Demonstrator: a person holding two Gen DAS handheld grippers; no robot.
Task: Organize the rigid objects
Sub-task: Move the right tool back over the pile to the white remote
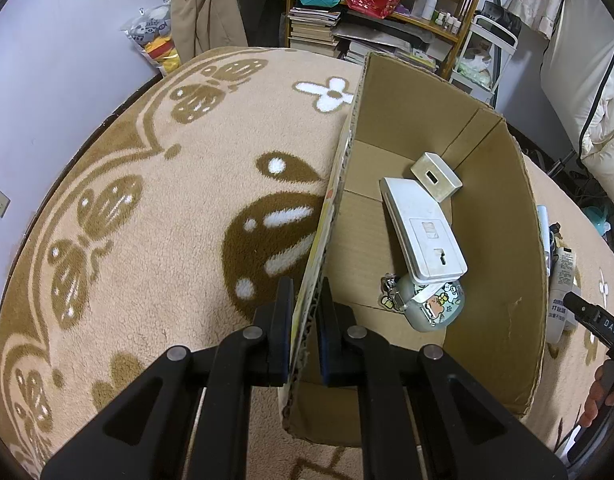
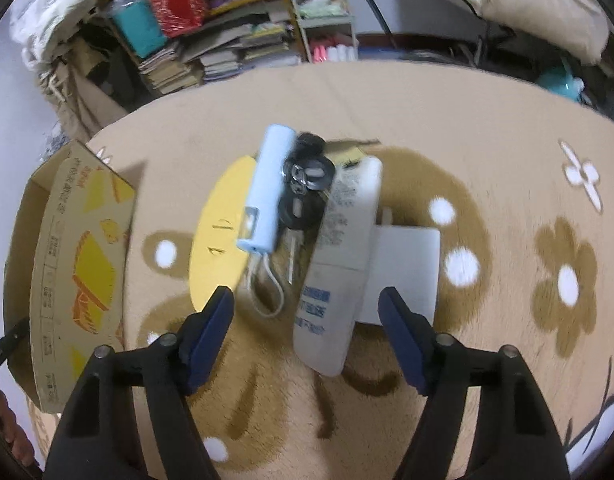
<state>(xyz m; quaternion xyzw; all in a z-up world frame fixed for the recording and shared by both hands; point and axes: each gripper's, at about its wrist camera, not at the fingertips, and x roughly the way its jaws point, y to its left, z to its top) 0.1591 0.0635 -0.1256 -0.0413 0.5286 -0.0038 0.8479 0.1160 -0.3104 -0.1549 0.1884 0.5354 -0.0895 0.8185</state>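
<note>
The cardboard box stands on the blanket; inside it a flat case lies with one end on a small jar, a square block behind it. Right of the box on the blanket lie a round card, a power bank, keys and a remote, side by side.

My white remote control hides half the white flat card; its label print is blurred, and the black keys are partly covered.
</note>
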